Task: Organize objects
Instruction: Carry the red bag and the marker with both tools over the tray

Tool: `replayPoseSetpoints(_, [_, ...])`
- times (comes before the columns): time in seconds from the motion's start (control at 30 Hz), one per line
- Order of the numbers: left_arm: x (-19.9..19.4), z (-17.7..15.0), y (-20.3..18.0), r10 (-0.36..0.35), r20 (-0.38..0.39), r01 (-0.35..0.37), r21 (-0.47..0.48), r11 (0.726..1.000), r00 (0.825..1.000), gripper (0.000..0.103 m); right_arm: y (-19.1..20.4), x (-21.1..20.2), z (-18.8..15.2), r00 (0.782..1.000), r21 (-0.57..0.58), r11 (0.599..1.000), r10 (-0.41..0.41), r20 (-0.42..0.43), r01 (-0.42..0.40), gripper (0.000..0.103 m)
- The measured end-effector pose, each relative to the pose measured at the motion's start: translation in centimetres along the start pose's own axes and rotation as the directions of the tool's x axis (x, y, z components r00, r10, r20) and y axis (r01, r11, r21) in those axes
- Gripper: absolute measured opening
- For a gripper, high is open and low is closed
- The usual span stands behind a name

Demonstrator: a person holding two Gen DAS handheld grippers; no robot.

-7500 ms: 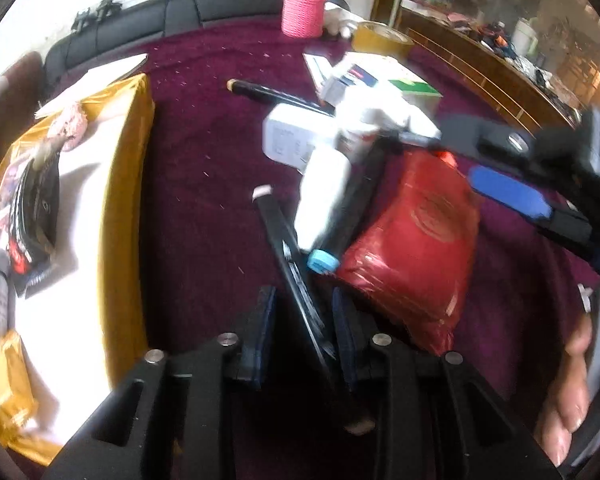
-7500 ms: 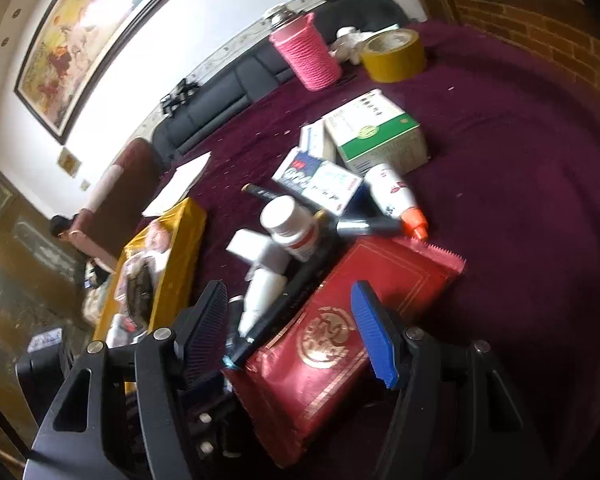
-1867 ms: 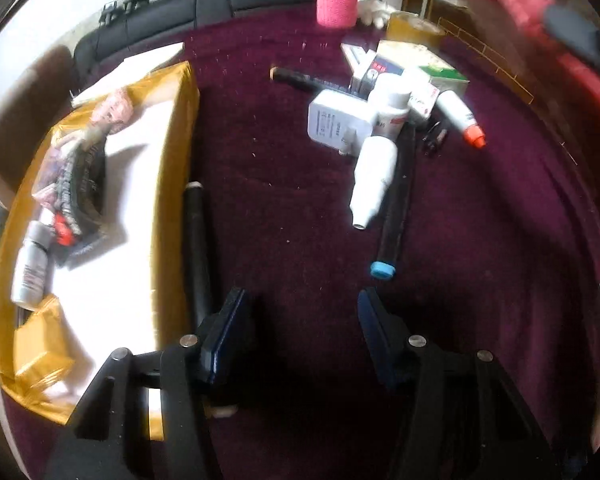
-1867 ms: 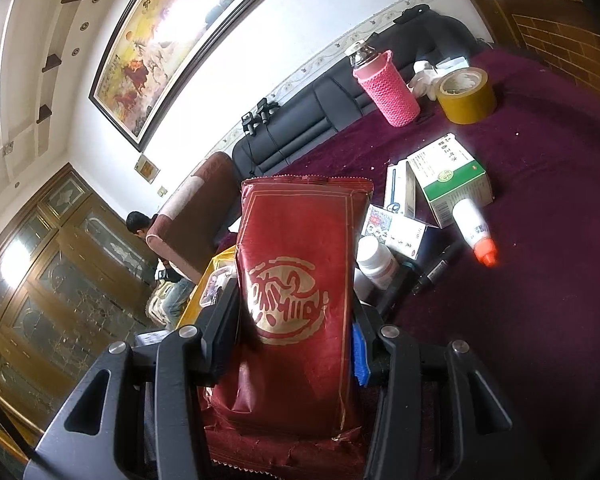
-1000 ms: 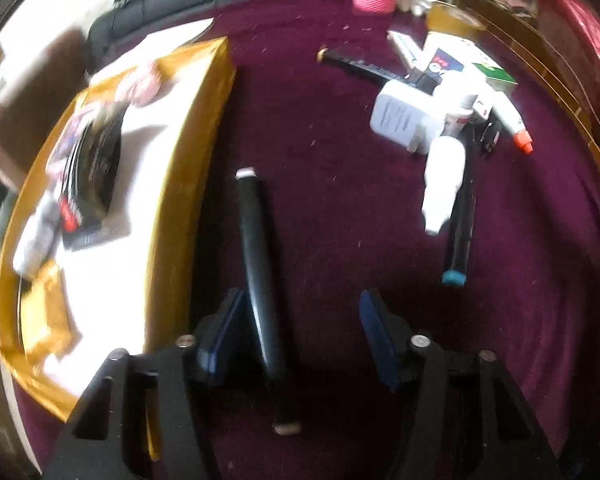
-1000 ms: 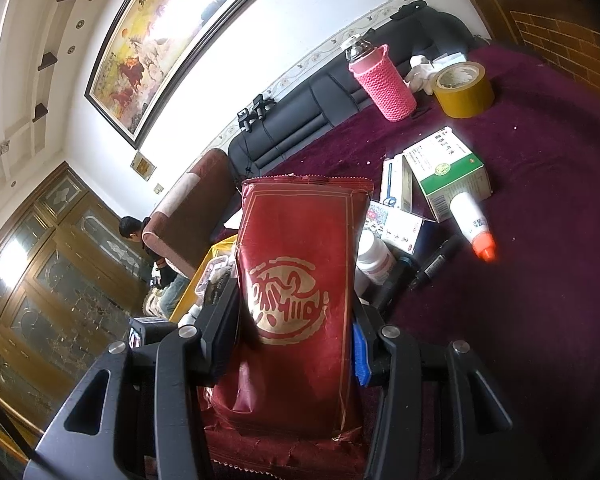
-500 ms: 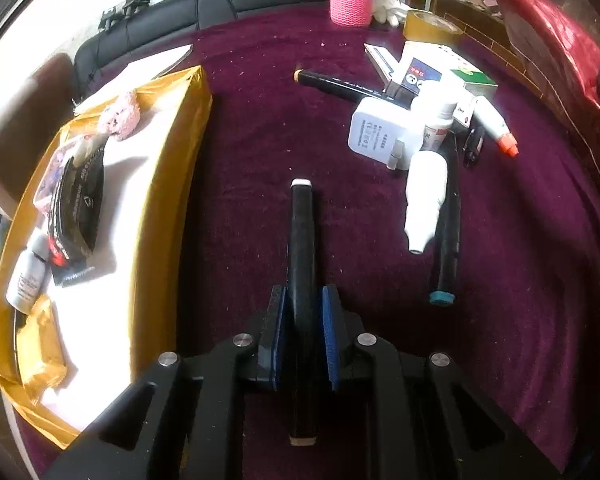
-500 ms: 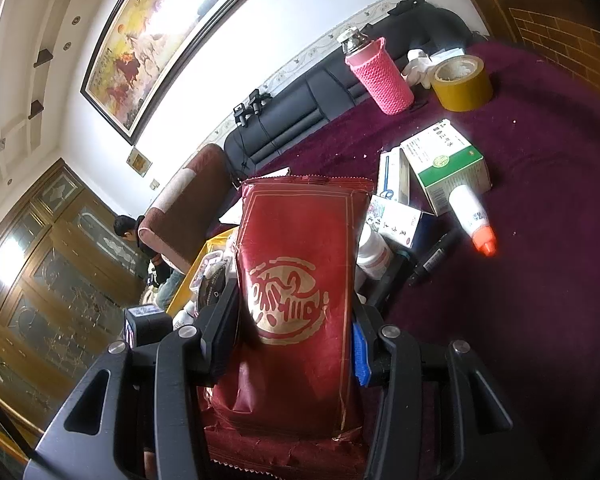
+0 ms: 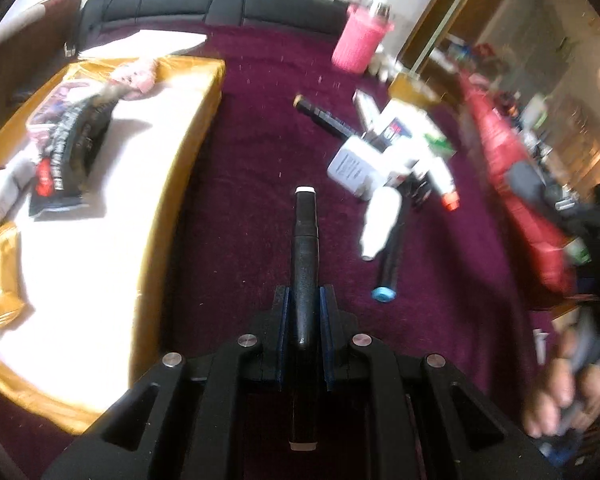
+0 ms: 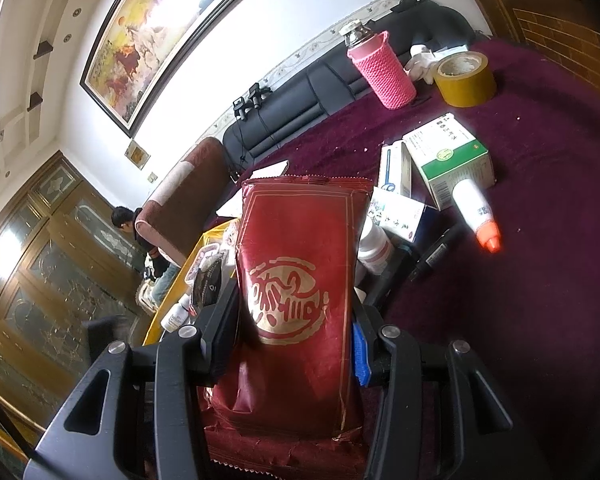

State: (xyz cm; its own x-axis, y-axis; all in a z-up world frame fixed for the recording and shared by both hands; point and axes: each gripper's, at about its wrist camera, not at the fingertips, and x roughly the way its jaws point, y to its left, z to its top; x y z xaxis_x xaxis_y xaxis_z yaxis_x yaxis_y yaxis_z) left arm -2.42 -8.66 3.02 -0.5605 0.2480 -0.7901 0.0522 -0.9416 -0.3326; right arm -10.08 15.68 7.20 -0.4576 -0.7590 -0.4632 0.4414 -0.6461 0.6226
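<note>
Above the maroon bench (image 9: 240,208), the left gripper (image 9: 305,312) clamps a black marker (image 9: 306,248) that points forward beside the gold tray (image 9: 172,184). The right gripper (image 10: 296,320) grips an upright red packet (image 10: 300,264).

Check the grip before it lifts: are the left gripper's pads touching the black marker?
Touching. The left wrist view shows the left gripper shut, both pads against the black marker.

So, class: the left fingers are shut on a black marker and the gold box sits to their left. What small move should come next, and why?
Probably carry the marker leftward over the gold box. The left gripper already clamps it, other sorted items lie in that box, and white floor there looks free for it.
</note>
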Motion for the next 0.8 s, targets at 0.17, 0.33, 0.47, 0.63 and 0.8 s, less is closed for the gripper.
replayPoseSetpoints(0.17, [-5.2,-0.2,1.8,-0.061,0.081,0.063,-0.032,0.997,0.995,0.012,0.1,0.9,-0.5,0.999,-0.022,0.999,-0.029,-0.016,0.028,0.045])
replayPoseSetpoints(0.33, [-8.1,0.7,5.9,-0.049,0.152,0.063,-0.091,0.994,0.987,0.012,0.8,1.8,-1.2,0.996,-0.055,0.995,-0.080,-0.036,0.078,0.045])
replayPoseSetpoints(0.47, [-7.8,1.5,8.7,-0.024,0.150,0.042,-0.117,0.992,0.988,0.012,3.1,2.6,-1.9,0.994,-0.072,0.996,-0.067,-0.090,0.060,0.045])
replayPoseSetpoints(0.63, [-4.8,2.8,11.2,-0.008,0.090,0.020,-0.131,0.991,0.996,0.012,7.6,4.9,-2.2,0.982,-0.093,0.996,-0.008,-0.191,-0.010,0.045])
replayPoseSetpoints(0.8, [-2.2,3.8,13.0,-0.024,0.045,0.031,-0.165,0.986,0.999,0.012,11.9,9.1,-0.9,0.971,-0.150,0.989,-0.034,-0.235,-0.001,0.045])
